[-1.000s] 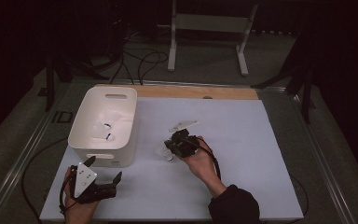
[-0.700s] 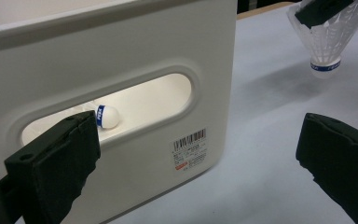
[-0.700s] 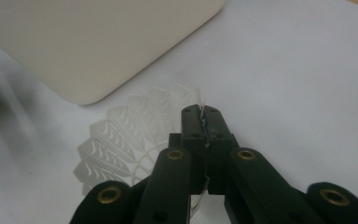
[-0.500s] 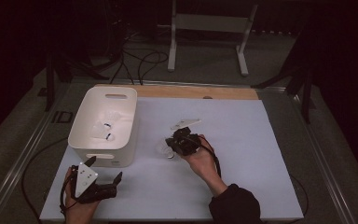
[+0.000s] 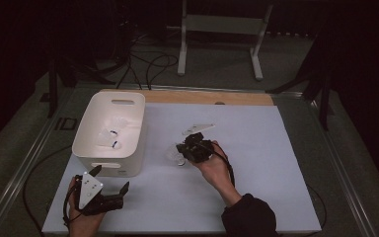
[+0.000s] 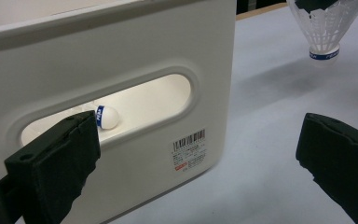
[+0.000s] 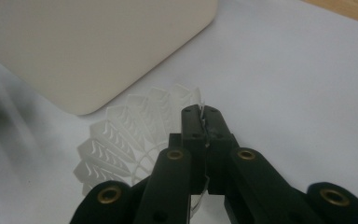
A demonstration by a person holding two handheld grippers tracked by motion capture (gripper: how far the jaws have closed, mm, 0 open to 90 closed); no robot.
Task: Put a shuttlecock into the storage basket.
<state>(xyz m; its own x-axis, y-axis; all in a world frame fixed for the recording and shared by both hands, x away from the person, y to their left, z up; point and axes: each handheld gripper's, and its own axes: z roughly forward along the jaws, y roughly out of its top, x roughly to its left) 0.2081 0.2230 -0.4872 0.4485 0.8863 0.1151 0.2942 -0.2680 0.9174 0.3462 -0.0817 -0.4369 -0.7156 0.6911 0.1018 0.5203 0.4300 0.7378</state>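
Right tongs: clamped on the thin skirt edge of a white plastic shuttlecock; in the right gripper view the two black jaws meet with only a sliver of white skirt between them.
Shuttlecock in the grip: near the middle of the counter, just to the right of the bin; the skirt fans out to the left of and under the jaws. In the left gripper view it shows at the top right, skirt up, with the blue-banded cork end pointing down above the counter surface.
Right hand: comes in from the bottom edge in a dark sleeve and holds the gripper over the middle of the counter.
Left tongs: wide apart with nothing between them, low at the near left corner of the counter, just in front of the bin; in the left gripper view one jaw lies before the handle slot, the other well off to the right.
Bin: white, rectangular, open-topped, on the left part of the counter; a barcode label sits on the near wall below the handle slot.
Inside the bin: more shuttlecocks; through the slot one blue-banded cork end is seen.
Counter: pale surface with a wooden strip along its far edge.
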